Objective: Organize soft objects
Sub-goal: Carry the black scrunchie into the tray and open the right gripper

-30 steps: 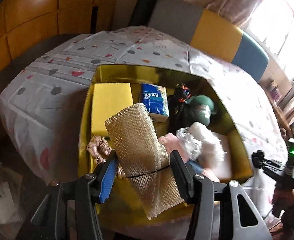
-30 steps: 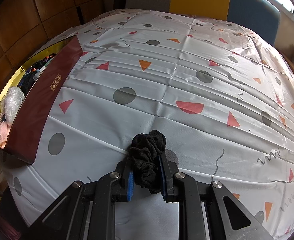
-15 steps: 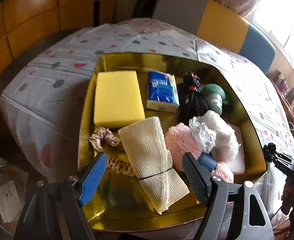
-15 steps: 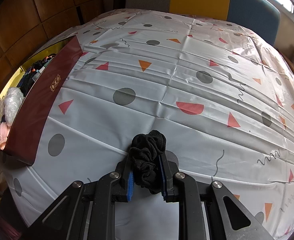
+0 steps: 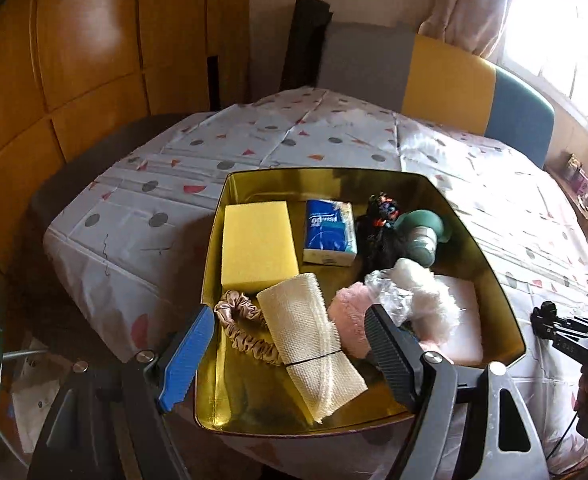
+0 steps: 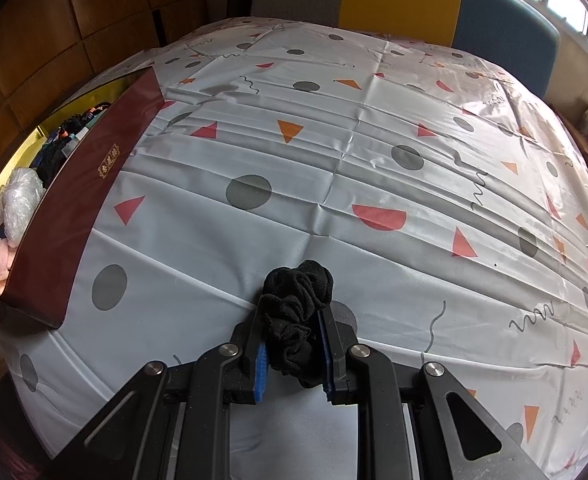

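Note:
A gold-lined box (image 5: 490, 240) sits at the table's near edge. In it lie a rolled beige mesh cloth (image 5: 306, 336), a yellow sponge (image 5: 256, 248), a blue tissue pack (image 5: 328, 232), a beige scrunchie (image 5: 240, 320), pink and white fluffy items (image 5: 426, 300) and a dark hair piece (image 5: 378, 224). My left gripper (image 5: 290, 344) hangs open above the box's near end, its jaws wide and clear of the cloth. My right gripper (image 6: 292, 328) is shut on a black scrunchie (image 6: 296, 304) just above the tablecloth.
The patterned tablecloth (image 6: 374, 184) spreads wide to the right of the box, whose maroon side wall (image 6: 82, 196) shows at the left of the right wrist view. A grey, yellow and blue bench back (image 5: 446, 76) stands behind the table. A wooden wall is at the left.
My left gripper let go of the beige mesh cloth, which now lies in the box, and drew back and upward with its jaws wide. The right gripper kept still.

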### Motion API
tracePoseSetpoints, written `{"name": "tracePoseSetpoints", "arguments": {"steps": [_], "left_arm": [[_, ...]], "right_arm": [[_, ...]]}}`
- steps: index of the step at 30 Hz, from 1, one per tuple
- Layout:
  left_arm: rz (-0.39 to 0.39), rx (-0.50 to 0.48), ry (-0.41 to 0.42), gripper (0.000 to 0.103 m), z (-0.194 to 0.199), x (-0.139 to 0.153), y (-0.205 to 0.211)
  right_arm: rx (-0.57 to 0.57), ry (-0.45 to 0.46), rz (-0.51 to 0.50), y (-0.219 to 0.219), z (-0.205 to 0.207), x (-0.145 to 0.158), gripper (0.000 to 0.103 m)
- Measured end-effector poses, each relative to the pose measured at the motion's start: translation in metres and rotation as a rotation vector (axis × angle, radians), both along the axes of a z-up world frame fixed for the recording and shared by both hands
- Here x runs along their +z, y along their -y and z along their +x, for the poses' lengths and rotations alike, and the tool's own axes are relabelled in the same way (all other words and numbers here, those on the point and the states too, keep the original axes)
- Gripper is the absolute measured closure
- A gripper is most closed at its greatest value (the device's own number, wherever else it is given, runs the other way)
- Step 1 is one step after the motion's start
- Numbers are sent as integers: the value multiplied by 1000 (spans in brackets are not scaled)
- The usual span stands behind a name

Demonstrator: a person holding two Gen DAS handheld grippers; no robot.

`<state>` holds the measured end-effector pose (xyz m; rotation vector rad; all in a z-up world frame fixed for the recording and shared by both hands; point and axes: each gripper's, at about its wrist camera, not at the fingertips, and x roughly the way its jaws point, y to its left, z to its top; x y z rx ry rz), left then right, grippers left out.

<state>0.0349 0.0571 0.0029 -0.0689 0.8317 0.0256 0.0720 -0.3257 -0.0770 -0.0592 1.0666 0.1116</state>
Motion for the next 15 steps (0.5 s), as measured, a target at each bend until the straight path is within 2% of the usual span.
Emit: {"name": "tracePoseSetpoints", "arguments": {"steps": [15], "left_arm": [[-24,-1,21,24,-14,2,-4]], "right_arm": [[-83,-3,-72,-12,0,1,83]]}}
